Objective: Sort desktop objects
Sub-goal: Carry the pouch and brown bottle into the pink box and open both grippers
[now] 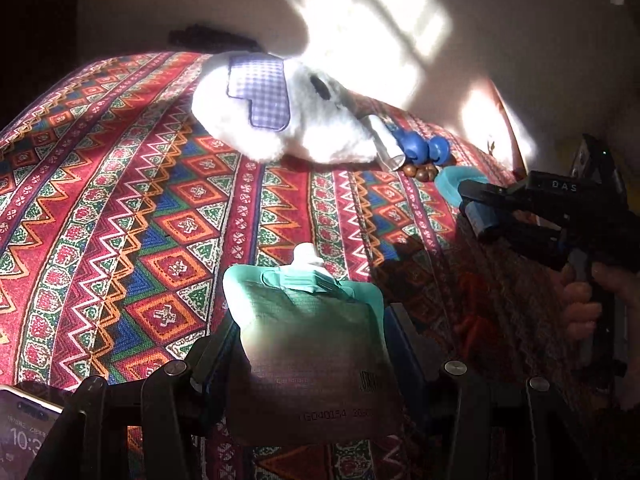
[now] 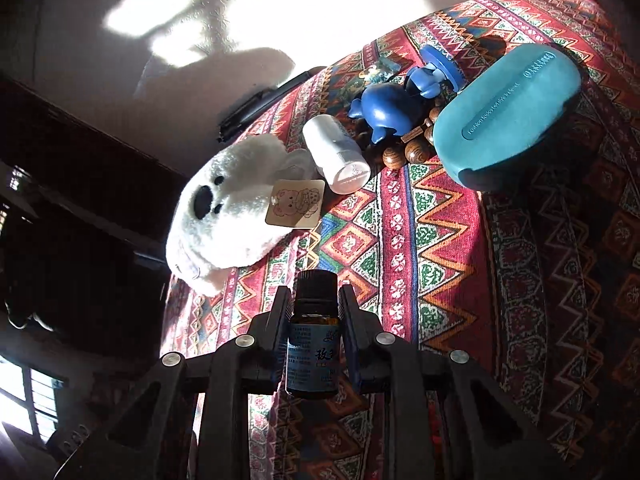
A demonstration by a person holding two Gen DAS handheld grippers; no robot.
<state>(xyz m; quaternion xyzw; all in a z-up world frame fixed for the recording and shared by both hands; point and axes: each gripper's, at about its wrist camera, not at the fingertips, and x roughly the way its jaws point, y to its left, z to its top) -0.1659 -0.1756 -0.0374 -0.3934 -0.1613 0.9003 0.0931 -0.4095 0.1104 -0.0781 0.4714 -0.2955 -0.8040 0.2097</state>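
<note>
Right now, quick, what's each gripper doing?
Left gripper: closed on the green pouch.
Right gripper: closed on the small dark bottle.

Hard sunlight, deep shadows — glare on wall [image 1: 360, 20]; fisheye-bent edges.

The left tongs [image 1: 308, 344] point down at six o'clock, clamped on a green pouch [image 1: 312, 344], while the right tongs [image 2: 314, 308], held by a hand [image 1: 580, 308] at three o'clock, grip a small dark bottle [image 2: 314, 344].
</note>
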